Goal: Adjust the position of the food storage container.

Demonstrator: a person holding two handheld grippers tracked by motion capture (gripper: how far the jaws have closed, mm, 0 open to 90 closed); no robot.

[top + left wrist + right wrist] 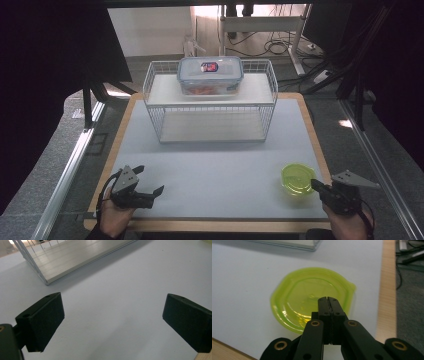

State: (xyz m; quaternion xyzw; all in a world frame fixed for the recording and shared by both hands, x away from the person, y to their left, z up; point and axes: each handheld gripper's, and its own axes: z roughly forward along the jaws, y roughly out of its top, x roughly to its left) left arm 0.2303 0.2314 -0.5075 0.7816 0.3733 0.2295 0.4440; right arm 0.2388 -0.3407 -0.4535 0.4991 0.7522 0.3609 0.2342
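- Right gripper point(329, 299): jaws pressed flat together with nothing between them, tips hanging over the near side of the green lid point(312, 297).
- Left gripper point(112, 322): jaws spread wide and empty above the bare table point(210, 165), near-left corner.
- Lid location: near-right part of the table, just beside the right edge, well apart from the wire rack point(210, 102) at the far middle.
- Lid appearance: round, translucent yellow-green plastic, shallow raised rim, concentric ridges, a small tab on its right edge.
- Handling, my estimate: light, thin, slightly flexible and glossy, so it is likely to slide on the smooth table if pushed.
- Best hold: pinch the rim or the tab, since it lies too flat to take from above.
- A lidded clear food box point(210, 75) sits on the rack's upper shelf.
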